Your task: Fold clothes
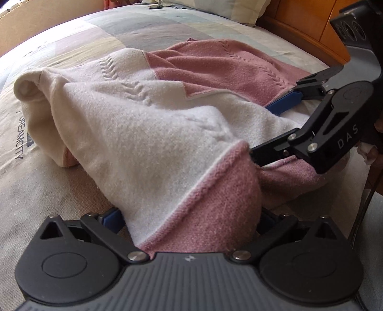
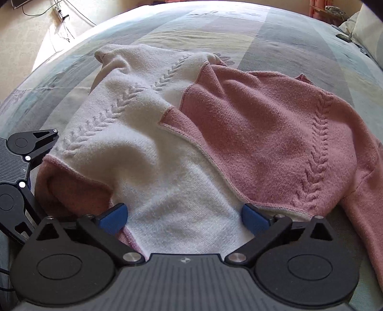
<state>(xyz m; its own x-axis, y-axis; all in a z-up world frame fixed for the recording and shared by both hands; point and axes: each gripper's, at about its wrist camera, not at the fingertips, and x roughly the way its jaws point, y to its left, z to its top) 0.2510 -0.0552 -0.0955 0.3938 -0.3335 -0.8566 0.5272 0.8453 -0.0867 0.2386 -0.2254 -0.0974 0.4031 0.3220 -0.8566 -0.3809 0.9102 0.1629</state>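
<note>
Bedspread (image 2: 275, 28) beneath; right gripper (image 2: 184, 219) fingers spread around sweater (image 2: 167, 148) hem, left gripper (image 1: 191, 215) state indeterminable; lift evenly toward 12 o'clock.

Pastel patchwork bedspread (image 2: 275, 31); wooden headboard (image 1: 304, 21); pillow (image 1: 215, 7); cables on beige floor (image 2: 59, 24).
</note>
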